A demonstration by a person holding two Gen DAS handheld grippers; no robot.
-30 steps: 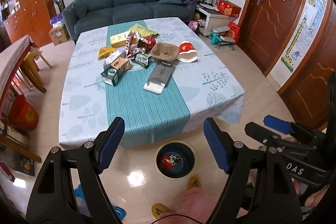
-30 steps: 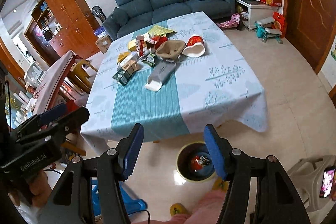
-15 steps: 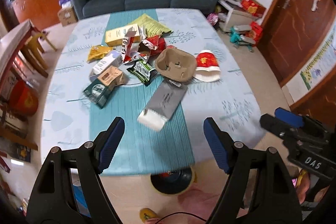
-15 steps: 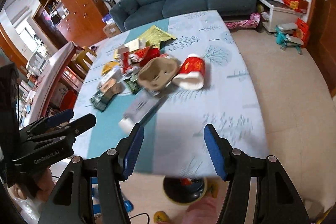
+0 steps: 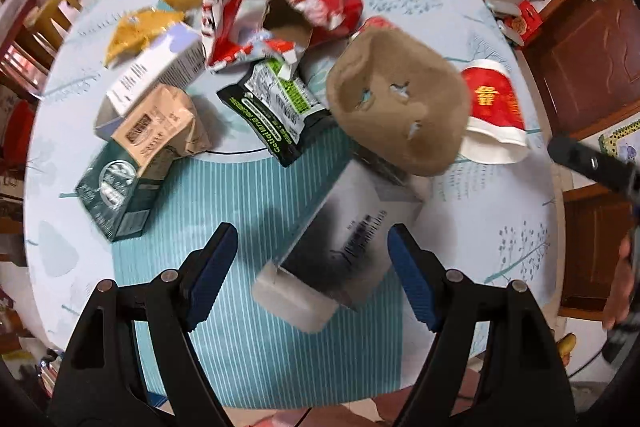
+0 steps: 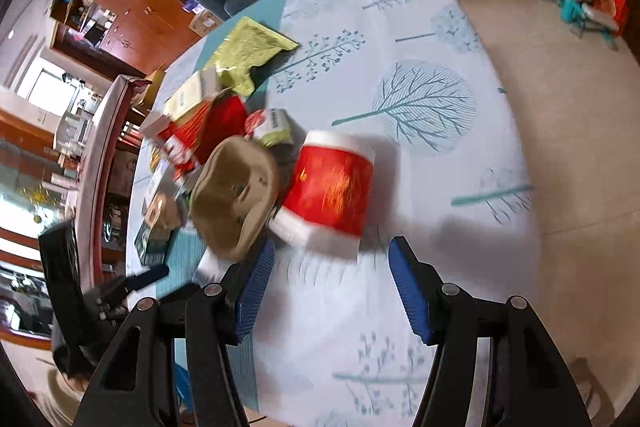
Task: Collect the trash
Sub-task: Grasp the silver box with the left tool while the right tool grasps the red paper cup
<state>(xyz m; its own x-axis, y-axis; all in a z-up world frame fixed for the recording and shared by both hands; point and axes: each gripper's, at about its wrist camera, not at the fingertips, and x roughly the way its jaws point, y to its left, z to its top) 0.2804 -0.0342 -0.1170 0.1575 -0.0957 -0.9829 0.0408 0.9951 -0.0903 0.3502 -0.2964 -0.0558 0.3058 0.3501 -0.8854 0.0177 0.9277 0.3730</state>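
Grey carton [image 5: 344,239] lies on the tabletop [image 5: 500,227] under the left gripper [image 5: 310,277], jaws apart; the right gripper [image 6: 332,283], jaws apart and empty, hangs near the red paper cup [image 6: 330,191]

Your left gripper [image 5: 310,275] points steeply down, jaws wide apart, nothing between the pads. Your right gripper [image 6: 332,289] tilts downward too, fingers spread and empty.

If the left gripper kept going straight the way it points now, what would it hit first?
Most likely the grey flattened box, which lies on the tablecloth between the open left gripper fingers' line; depth is hard to judge.
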